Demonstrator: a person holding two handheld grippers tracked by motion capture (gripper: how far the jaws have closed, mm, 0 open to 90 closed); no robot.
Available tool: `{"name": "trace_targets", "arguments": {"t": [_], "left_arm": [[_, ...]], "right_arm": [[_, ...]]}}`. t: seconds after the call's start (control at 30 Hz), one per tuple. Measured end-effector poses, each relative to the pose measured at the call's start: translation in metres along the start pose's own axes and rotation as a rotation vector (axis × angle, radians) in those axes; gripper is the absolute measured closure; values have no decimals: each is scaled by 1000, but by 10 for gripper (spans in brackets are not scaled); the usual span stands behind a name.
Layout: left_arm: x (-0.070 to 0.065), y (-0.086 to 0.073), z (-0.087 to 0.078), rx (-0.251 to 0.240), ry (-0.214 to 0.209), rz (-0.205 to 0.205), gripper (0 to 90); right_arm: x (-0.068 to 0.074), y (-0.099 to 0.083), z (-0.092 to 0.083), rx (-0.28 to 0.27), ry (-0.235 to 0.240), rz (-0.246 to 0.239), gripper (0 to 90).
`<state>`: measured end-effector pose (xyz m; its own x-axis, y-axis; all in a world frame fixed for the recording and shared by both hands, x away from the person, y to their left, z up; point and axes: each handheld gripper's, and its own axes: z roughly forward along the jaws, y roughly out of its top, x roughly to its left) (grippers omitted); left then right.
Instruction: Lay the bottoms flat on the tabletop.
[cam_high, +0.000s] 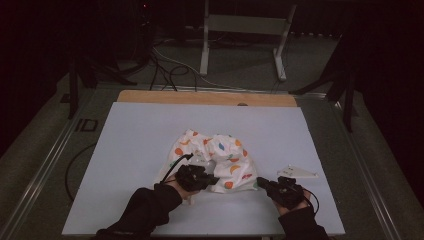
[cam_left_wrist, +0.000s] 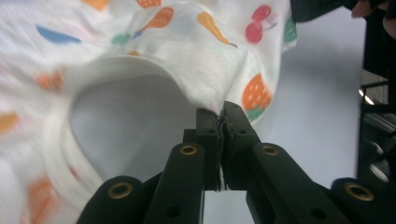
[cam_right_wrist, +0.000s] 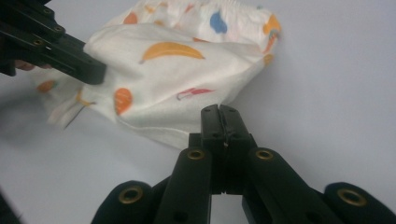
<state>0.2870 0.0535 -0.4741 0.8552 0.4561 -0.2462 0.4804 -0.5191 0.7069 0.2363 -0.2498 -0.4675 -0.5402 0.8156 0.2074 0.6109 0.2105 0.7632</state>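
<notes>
Fruit-print garment (cam_high: 215, 157), no readable label, pinched by left gripper (cam_left_wrist: 223, 114) and right gripper (cam_right_wrist: 219, 114).

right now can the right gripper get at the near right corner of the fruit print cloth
Probably yes. The right gripper sits shut right at the edge of the fruit print cloth, with bare table around it. The left gripper pinches another fold off to the side, out of the way.
</notes>
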Motion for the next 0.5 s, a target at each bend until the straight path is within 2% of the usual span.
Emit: {"name": "trace_targets", "arguments": {"t": [0.03, 0.07, 0.13, 0.17, 0.2, 0.23, 0.27, 0.3, 0.37, 0.43, 0.47, 0.5], "left_arm": [[0, 0, 0, 0, 0, 0, 863], [-2, -6, -4, 8, -20, -28, 850], [-4, -12, -7, 12, -34, -24, 774], [-4, -12, -7, 12, -34, -24, 685], [-7, -18, -12, 18, 2, 11, 597], [-7, -18, -12, 18, 2, 11, 537], [-9, -25, -17, 0, 22, 28, 484], [-9, -28, -19, 2, 24, 27, 465], [-14, -33, -21, -16, 5, 49, 464], [-22, -36, -20, -11, -11, 83, 464], [-26, -37, -18, -9, -22, 118, 465], [-26, -37, -18, -9, -22, 118, 467]], "right_arm": [[1, -3, -2, 1, 2, 6, 900], [1, -6, -4, 6, 4, 5, 900], [1, -11, -7, 11, 14, 9, 896], [0, -13, -8, 16, 11, 6, 774], [0, -14, -8, 18, 5, 13, 664], [0, -14, -8, 18, 5, 13, 664], [-3, -16, -9, -6, 27, 25, 562], [-3, -16, -8, -12, 21, 24, 513], [-3, -15, -8, -15, 6, 4, 500], [-1, -15, -7, -12, 25, -15, 508], [1, -16, -5, 5, 30, -22, 508], [3, -16, -3, 16, 38, -36, 508]]}}
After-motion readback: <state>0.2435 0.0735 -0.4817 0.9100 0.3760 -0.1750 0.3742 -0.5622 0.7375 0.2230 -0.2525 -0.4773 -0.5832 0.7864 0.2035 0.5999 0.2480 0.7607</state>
